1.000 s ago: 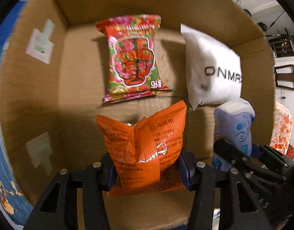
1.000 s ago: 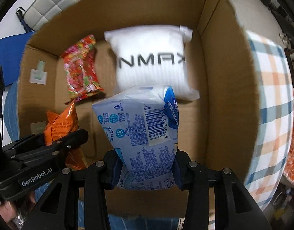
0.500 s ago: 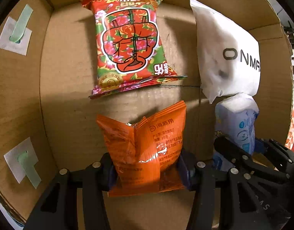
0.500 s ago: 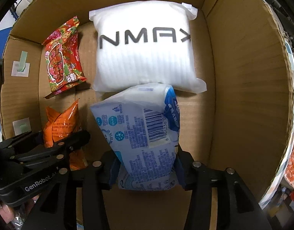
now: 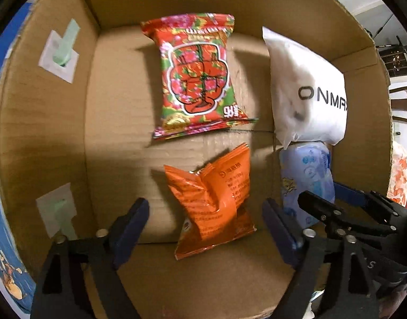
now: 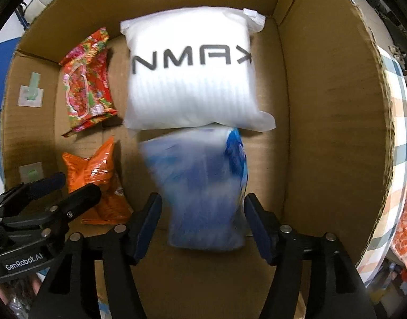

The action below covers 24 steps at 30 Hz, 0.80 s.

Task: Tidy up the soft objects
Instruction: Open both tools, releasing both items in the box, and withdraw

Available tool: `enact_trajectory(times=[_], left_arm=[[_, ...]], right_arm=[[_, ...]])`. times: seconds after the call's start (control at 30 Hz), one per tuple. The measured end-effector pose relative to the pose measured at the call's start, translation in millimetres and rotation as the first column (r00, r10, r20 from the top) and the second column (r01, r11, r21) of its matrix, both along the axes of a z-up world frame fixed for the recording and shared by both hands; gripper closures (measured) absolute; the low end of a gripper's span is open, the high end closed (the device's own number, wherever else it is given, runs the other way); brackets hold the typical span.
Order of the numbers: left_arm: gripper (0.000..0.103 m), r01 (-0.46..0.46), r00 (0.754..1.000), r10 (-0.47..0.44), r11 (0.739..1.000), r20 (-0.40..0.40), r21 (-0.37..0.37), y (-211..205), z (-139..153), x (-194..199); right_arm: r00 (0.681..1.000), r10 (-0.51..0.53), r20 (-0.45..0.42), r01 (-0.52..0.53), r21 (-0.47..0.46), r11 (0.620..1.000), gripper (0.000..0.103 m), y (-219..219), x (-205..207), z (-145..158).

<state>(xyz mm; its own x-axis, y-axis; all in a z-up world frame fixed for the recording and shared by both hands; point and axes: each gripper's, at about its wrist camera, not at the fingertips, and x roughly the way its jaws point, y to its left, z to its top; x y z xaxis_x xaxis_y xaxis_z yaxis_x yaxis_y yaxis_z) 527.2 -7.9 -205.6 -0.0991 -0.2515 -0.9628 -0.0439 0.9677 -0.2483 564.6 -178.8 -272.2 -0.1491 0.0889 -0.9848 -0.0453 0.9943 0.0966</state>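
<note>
Inside the cardboard box (image 5: 118,122), we read both claws as opening: the left claw (image 5: 204,232) straddles the orange packet (image 5: 216,202), the right claw (image 6: 202,224) the blue pack (image 6: 200,186). Both look light, crushable and slick; we grip mid-body.

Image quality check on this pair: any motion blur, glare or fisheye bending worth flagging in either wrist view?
Right wrist view: blue-and-white pack smeared by motion blur; white pouch brightly lit, its lettering slightly soft. Left wrist view: mostly sharp, shiny glare on the orange packet, dark shadow beside it on the box floor. Both views: the cardboard box bows with fisheye distortion, corners vignetted black.
</note>
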Motion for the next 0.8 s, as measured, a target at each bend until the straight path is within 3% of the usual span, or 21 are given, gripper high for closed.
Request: enact_trajectory(times=[0.13,0.23,0.3,0.37,0.63,0.8], left_arm=[[0.003,-0.014,1.0,0.014,1.0,0.022,0.022,6,12,-5],[0.002,-0.044,0.997,0.041,0.998,0.06,0.049,18,24,-8],[0.001,-0.067,0.994,0.064,0.997,0.084,0.026,28,36,-9],[0.0,-0.089,0.989,0.084,0.995,0.121,0.037,38,52,-13],[0.0,-0.132,0.954,0.107,0.989,0.281,0.071,53,120,-40],[0.0,-0.122,0.938,0.083,0.988,0.338,0.096,47,141,-58]], right_arm=[[1.0,-0.001,0.023,0.001,0.006,1.0,0.027,3,0,10],[0.998,0.014,0.062,-0.013,-0.013,1.0,0.02,8,-4,21],[0.995,0.026,0.096,-0.021,-0.051,0.998,0.005,10,-9,32],[0.99,0.037,0.135,-0.026,-0.078,0.997,0.0,11,-14,43],[0.972,0.01,0.234,0.006,-0.064,0.998,0.0,-7,-40,98],[0.961,0.003,0.275,0.013,-0.057,0.998,0.0,-10,-61,126]])
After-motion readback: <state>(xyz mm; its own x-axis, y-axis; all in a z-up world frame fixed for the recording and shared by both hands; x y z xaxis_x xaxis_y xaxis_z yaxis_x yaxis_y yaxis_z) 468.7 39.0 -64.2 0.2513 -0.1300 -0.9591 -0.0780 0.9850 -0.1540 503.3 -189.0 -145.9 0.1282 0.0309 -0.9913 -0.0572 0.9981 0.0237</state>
